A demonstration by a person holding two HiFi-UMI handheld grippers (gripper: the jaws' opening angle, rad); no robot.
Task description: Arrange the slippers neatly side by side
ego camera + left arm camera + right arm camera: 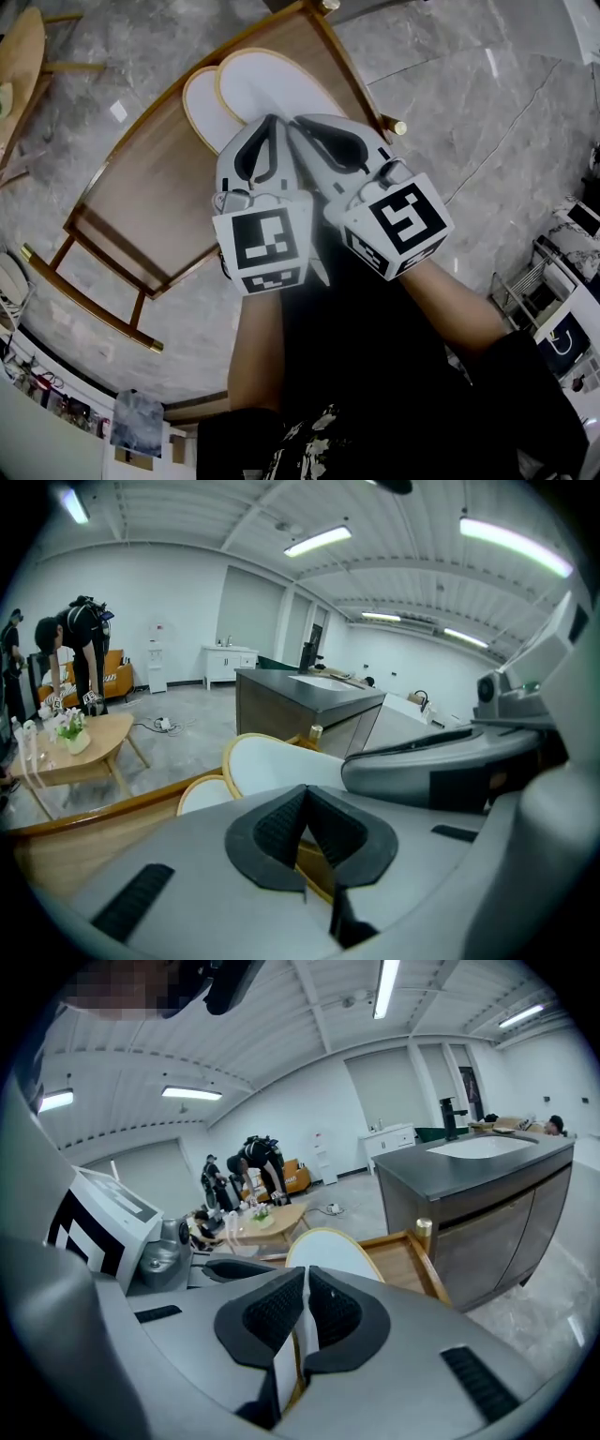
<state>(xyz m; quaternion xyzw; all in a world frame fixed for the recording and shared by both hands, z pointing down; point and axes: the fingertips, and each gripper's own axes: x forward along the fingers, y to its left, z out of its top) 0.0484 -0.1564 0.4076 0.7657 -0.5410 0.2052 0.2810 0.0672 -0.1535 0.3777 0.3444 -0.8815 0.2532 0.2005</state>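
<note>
Head view: the left forearm (255,352) runs straight up from the body and the right forearm (455,302) angles in from the right. The two tools therefore sit side by side, almost touching, and tilt down over the wooden table (141,202). The marker cubes (262,239) hide both hands. The tips of the left gripper (271,120) and right gripper (298,124) reach the near ends of two white, tan-rimmed slippers lying by the table's far right edge. The left slipper (200,101) lies against the right slipper (272,82), which seems to overlap it. The jaws cover the near ends of both.

Left gripper view: the dark pads are pressed together at their tips. A white sliver and a tan strip, a slipper's edge, show in the wedge-shaped gap behind the tips. I cannot tell whether that edge sits in the gap or lies on the table beneath. A finger of the right gripper crosses the right side and cuts off part of the right slipper. A dark counter (300,694) stands beyond.

Right gripper view: the jaws pinch the right slipper's thin white sole, whose tan edge shows between the pads. The rest of that slipper runs ahead toward the table corner with a brass cap (423,1227). The left gripper fills the left side and hides the left slipper.
</note>
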